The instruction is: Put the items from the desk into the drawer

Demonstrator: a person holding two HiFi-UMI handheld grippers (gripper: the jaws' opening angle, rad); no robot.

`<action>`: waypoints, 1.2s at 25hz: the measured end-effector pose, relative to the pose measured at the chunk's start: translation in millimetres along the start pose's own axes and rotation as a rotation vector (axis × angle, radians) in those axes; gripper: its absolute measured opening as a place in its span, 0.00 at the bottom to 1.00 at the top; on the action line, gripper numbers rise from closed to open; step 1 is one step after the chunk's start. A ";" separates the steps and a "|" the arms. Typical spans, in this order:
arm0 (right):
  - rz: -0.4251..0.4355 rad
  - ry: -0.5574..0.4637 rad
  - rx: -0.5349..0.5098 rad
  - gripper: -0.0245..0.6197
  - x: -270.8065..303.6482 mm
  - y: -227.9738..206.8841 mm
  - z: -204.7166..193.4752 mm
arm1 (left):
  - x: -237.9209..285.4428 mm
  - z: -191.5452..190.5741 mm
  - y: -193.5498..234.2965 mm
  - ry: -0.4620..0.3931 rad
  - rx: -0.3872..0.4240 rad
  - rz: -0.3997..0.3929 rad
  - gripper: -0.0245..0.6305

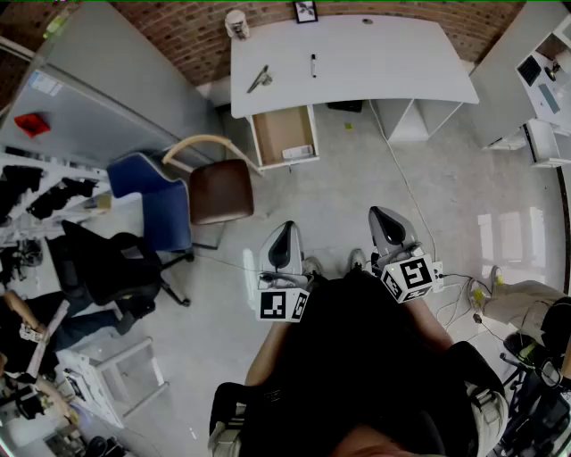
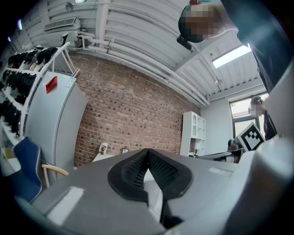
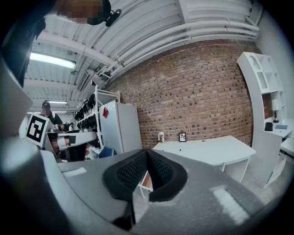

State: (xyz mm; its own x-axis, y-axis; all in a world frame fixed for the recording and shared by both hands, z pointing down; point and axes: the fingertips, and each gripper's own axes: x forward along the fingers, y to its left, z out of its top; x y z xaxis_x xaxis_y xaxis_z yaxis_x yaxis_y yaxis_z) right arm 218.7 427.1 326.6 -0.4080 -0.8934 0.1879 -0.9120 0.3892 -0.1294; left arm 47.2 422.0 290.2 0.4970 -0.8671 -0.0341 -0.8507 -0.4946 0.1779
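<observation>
The white desk (image 1: pixel 375 62) stands far ahead across the floor. On it lie a dark metal tool (image 1: pixel 259 78) and a black pen (image 1: pixel 313 65), with a mug (image 1: pixel 236 22) and a small picture frame (image 1: pixel 305 11) at its back edge. Below its left part the wooden drawer (image 1: pixel 284 134) is pulled out, with a white item (image 1: pixel 297 152) at its front. My left gripper (image 1: pixel 287 230) and right gripper (image 1: pixel 382 216) are held side by side close to my body, well short of the desk. Both are shut with nothing between the pads. The right gripper view shows the desk (image 3: pixel 206 149) beyond the closed right gripper (image 3: pixel 147 153).
A brown chair with a wooden arm (image 1: pixel 219 189), a blue chair (image 1: pixel 152 196) and a black office chair (image 1: pixel 107 263) stand left of my path. A grey cabinet (image 1: pixel 107 89) is at the far left, white shelving (image 1: pixel 535 89) at the right. A cable (image 1: pixel 415 201) crosses the floor. A person's leg (image 1: pixel 526 303) is at right.
</observation>
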 end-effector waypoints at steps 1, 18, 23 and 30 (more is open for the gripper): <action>0.002 -0.001 -0.002 0.04 2.0 -0.1 0.3 | 1.8 -0.3 0.6 -0.001 -0.001 -0.003 0.04; -0.030 -0.034 -0.001 0.29 21.9 3.2 8.7 | 5.6 2.2 18.5 -0.010 0.005 -0.015 0.04; -0.034 -0.021 -0.004 0.29 28.8 15.6 6.4 | -0.8 3.2 28.5 -0.012 0.005 -0.027 0.04; -0.058 -0.013 -0.003 0.29 42.2 43.7 2.2 | -15.4 4.2 54.8 -0.007 -0.003 -0.053 0.04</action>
State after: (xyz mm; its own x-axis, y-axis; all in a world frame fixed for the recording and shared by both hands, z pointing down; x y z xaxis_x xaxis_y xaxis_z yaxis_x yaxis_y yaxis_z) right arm 161.7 405.9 326.7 -0.3542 -0.9173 0.1822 -0.9341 0.3376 -0.1161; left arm -7.8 408.0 296.3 0.5404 -0.8399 -0.0506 -0.8225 -0.5400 0.1785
